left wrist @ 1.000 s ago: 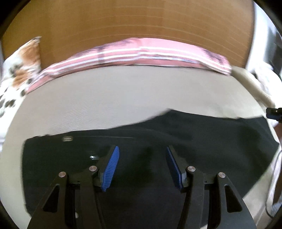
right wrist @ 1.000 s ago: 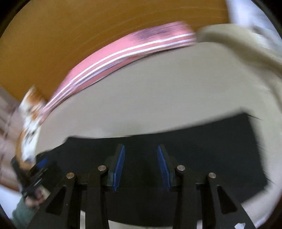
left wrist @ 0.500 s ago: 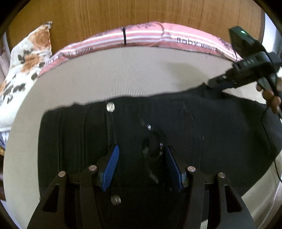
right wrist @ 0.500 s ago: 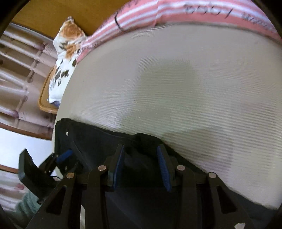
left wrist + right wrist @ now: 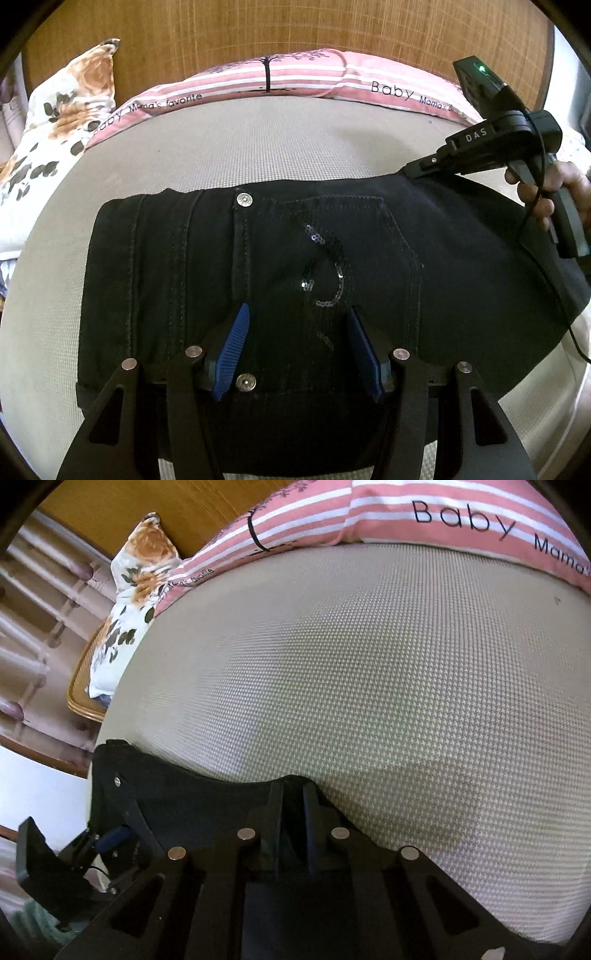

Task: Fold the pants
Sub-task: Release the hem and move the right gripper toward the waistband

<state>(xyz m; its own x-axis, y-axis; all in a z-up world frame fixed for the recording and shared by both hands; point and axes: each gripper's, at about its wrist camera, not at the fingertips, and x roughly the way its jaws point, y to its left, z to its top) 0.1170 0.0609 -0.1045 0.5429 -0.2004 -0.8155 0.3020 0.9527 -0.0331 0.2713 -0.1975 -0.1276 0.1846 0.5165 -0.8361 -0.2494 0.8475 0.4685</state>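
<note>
Pants (image 5: 295,266), black, lie flat on the bed (image 5: 229,147), already doubled leg over leg, waist end to the left. Right tongs (image 5: 291,801) have just been closing and now pinch the far edge of the fabric. Left tongs (image 5: 299,347) hang released over the pocket area, nothing gripped. Judged early: the crosswise folds are all left to do.

Black denim pants (image 5: 192,280) lie flat across the beige bed, waistband toward the left, with a sequinned back pocket and metal rivets facing up; their far edge seems pinched up at the right side
</note>
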